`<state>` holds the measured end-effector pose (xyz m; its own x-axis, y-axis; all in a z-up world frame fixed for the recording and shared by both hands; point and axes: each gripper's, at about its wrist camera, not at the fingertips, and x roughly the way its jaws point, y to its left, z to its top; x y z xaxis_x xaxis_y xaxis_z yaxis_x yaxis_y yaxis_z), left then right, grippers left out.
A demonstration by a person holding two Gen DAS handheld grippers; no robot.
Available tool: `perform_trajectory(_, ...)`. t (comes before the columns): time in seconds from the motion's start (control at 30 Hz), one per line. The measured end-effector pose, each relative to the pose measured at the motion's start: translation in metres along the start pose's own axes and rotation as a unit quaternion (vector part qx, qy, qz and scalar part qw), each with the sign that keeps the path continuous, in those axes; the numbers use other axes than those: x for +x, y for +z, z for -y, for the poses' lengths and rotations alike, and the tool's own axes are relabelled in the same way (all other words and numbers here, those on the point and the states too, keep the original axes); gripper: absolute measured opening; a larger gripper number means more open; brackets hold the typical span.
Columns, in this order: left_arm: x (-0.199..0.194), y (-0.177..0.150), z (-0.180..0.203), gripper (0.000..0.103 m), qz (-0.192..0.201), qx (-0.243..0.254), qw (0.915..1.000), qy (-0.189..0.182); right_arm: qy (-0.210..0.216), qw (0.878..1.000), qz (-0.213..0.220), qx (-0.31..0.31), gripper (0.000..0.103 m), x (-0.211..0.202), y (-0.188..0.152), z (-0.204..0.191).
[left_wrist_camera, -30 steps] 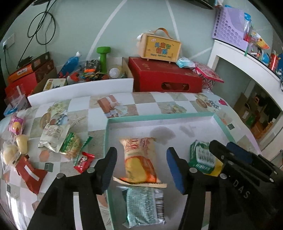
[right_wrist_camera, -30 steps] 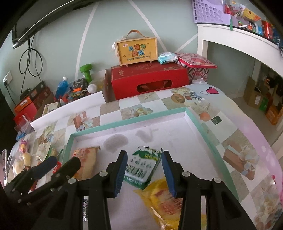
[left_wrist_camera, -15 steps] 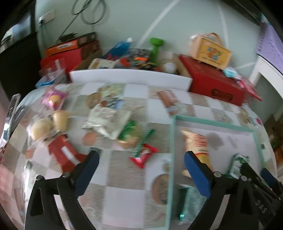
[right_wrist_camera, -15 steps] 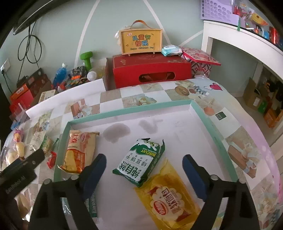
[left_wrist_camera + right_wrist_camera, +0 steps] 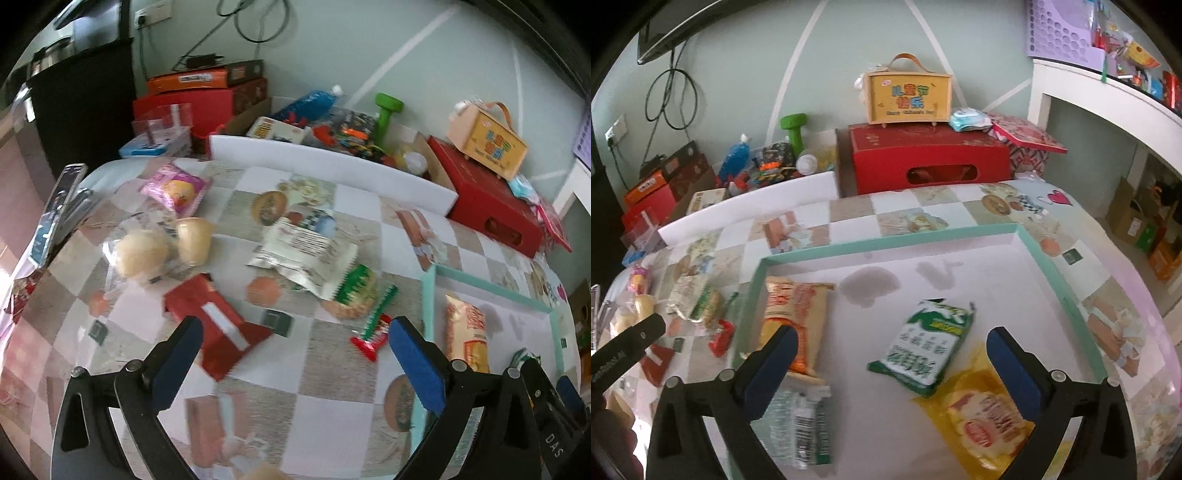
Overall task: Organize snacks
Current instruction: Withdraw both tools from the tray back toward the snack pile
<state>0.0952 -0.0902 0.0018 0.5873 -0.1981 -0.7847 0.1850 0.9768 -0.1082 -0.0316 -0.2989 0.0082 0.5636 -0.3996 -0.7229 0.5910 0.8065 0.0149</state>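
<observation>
Snacks lie in two groups: at left, loose on the table [image 5: 332,373], the red packet [image 5: 218,325], the white pouch [image 5: 306,254] and a small red candy [image 5: 371,338]; at right, in the teal-rimmed tray [image 5: 886,242], the orange bag [image 5: 792,306], green biscuit pack [image 5: 925,343] and yellow bag [image 5: 982,417]. The left gripper [image 5: 291,363] hovers tilted down over the loose ones, fingers wide and empty; overlapping wrappers risk a double pick. The right gripper [image 5: 888,365], jaws opening around nothing, angles down above the green pack
</observation>
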Motion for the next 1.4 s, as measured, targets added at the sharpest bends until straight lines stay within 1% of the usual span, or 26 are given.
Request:
perform_trajectory(0.1,-0.004,0.003,-0.016,0.1,0.008,-0.015,0.9998,0.008,0.026,1.0,0.006,0.003,0.103,-0.004,0.0,-0.009)
perform_trajectory(0.23,-0.012,0.007,-0.045,0.101,0.022,-0.043,0.9987,0.015,0.049,0.999,0.014,-0.005,0.103,-0.008,-0.001,-0.027)
perform_trajectory(0.37,-0.018,0.007,-0.072,0.101,0.028,-0.073,0.9968,0.016,0.07,0.997,0.004,-0.022,0.103,-0.006,-0.006,-0.051)
perform_trajectory(0.53,-0.023,0.004,-0.105,0.101,0.022,-0.093,0.9944,0.046,0.102,0.994,-0.003,-0.044,0.103,-0.007,-0.013,-0.084)
perform_trajectory(0.63,-0.023,0.001,-0.119,0.101,0.014,-0.095,0.9935,0.062,0.121,0.991,-0.008,-0.062,0.103,-0.007,-0.02,-0.106)
perform_trajectory(0.83,-0.011,-0.006,-0.142,0.101,-0.022,-0.09,0.9924,0.082,0.153,0.982,-0.023,-0.108,0.103,-0.004,-0.036,-0.153)
perform_trajectory(0.93,-0.002,-0.008,-0.148,0.101,-0.034,-0.09,0.9908,0.095,0.163,0.976,-0.028,-0.145,0.103,-0.001,-0.045,-0.178)
perform_trajectory(1.03,0.008,-0.01,-0.155,0.101,-0.05,-0.101,0.9894,0.091,0.164,0.97,-0.029,-0.177,0.103,0.001,-0.053,-0.194)
perform_trajectory(1.13,0.015,-0.011,-0.158,0.101,-0.058,-0.106,0.9884,0.092,0.161,0.966,-0.034,-0.198,0.103,0.007,-0.058,-0.206)
perform_trajectory(1.27,0.024,-0.011,-0.164,0.101,-0.065,-0.108,0.9864,0.106,0.164,0.962,-0.034,-0.214,0.103,0.015,-0.056,-0.218)
perform_trajectory(1.4,0.033,-0.008,-0.165,0.101,-0.075,-0.098,0.9849,0.122,0.167,0.957,-0.033,-0.234,0.103,0.026,-0.055,-0.236)
